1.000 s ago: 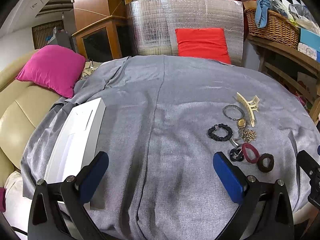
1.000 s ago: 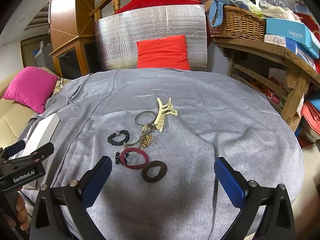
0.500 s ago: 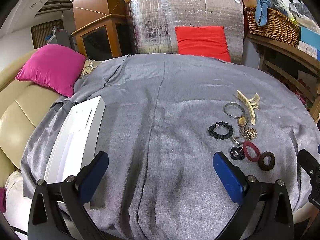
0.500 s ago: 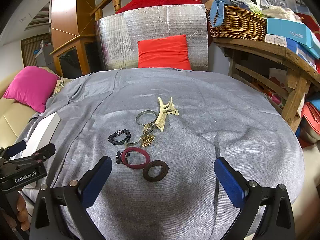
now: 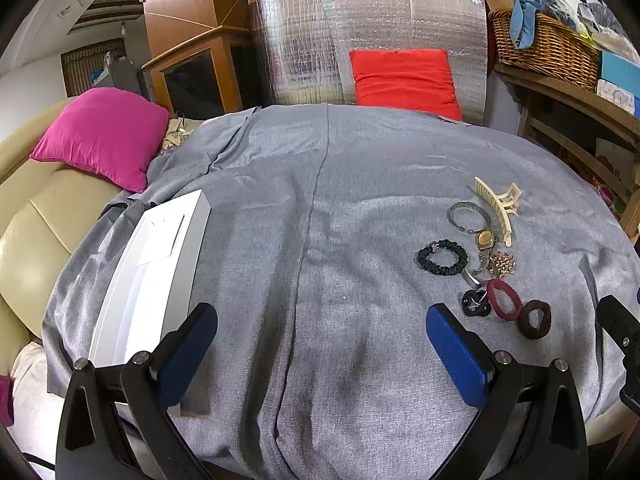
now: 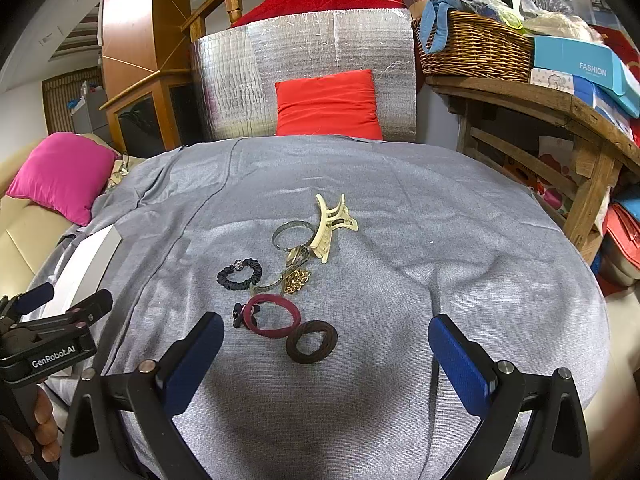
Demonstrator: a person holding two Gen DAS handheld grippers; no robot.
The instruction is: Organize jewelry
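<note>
Since a second earlier little had shifted: both the left gripper [image 5: 320, 332] and right gripper [image 6: 324, 340] stayed spread apart, empty, near the jewelry pile [image 6: 288, 276] on the grey cloth [image 6: 420, 240], "GenRobot.AI" and "FASHION" legible.

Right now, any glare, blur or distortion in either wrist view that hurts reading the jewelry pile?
Left wrist: strong fisheye bends the grey cloth; the pile sits off-centre right, brown hair tie sharp, no glare. Right wrist: pile central and crisp, cream hair clip clear; glare only on the foil panel; dark vignette at corners.
</note>
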